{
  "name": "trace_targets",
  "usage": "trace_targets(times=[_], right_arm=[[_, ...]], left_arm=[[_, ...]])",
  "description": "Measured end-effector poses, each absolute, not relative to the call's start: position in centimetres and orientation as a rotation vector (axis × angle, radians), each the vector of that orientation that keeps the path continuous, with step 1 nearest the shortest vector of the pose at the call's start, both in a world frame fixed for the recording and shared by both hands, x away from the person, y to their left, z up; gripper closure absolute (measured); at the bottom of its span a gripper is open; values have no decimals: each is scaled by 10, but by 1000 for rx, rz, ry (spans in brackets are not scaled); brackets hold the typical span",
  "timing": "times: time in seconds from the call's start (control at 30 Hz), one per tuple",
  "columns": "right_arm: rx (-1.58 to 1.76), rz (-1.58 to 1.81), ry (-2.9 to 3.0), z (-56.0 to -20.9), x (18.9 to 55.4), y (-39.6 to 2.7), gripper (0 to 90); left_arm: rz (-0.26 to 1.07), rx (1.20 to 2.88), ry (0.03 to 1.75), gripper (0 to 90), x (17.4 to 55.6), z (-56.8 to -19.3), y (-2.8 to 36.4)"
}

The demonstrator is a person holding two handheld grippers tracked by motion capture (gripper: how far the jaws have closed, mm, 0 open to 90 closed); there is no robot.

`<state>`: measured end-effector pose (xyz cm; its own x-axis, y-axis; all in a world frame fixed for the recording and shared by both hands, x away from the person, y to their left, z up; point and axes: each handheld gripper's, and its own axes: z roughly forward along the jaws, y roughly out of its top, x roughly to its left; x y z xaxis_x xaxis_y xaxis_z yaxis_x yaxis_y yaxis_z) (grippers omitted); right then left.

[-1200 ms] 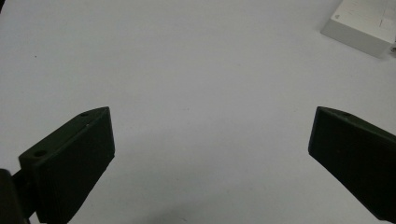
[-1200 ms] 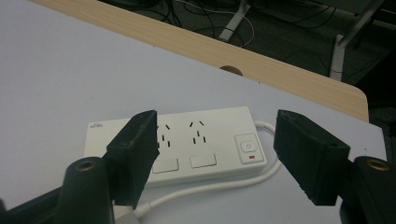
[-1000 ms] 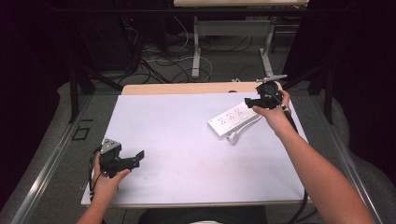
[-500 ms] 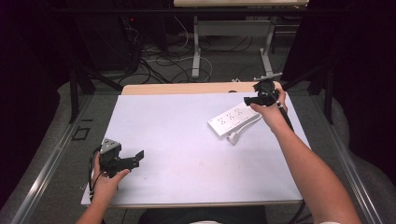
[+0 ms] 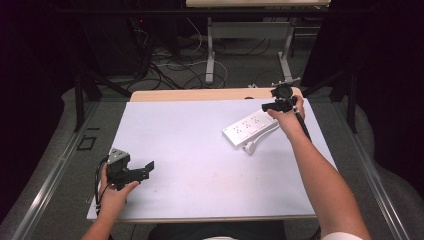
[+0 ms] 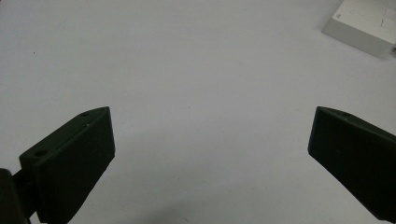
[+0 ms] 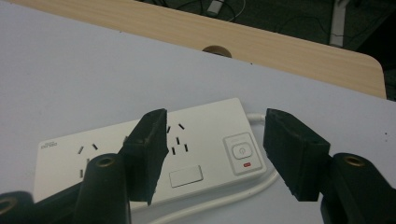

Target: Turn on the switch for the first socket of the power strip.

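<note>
A white power strip point(image 5: 250, 127) lies slanted on the white mat point(image 5: 190, 145) at the right. My right gripper point(image 5: 270, 106) hovers over its far end. In the right gripper view the jaws point(image 7: 217, 114) stand apart over the strip point(image 7: 205, 140), with its switch button point(image 7: 239, 151) seen between them. They have just been closing and press on nothing. My left gripper point(image 5: 149, 167) rests at the front left, open; its jaws point(image 6: 212, 114) are wide with bare mat between them. A corner of the strip point(image 6: 364, 23) shows far off.
The strip's white cord point(image 5: 250, 147) curls off its near side. Beyond the mat runs the table's wooden back edge point(image 5: 200, 95) with a round cable hole point(image 7: 216, 50). Cables and table legs lie on the floor behind.
My right gripper has sunk a little toward the strip's switch end and its jaws look narrower. The left hand has kept still.
</note>
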<state>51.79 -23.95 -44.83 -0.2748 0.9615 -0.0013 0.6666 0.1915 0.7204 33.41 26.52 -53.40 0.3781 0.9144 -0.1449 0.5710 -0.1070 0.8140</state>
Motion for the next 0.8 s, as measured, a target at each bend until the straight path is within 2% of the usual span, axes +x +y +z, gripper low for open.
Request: trace_targets(times=[0.57, 0.8], right_arm=[[1588, 781, 2063, -466, 531, -241, 446], [1620, 771, 2088, -470, 535, -241, 491]], left_arm=[[508, 1794, 1301, 9, 335, -535, 266], [505, 1795, 1304, 12, 335, -535, 265]])
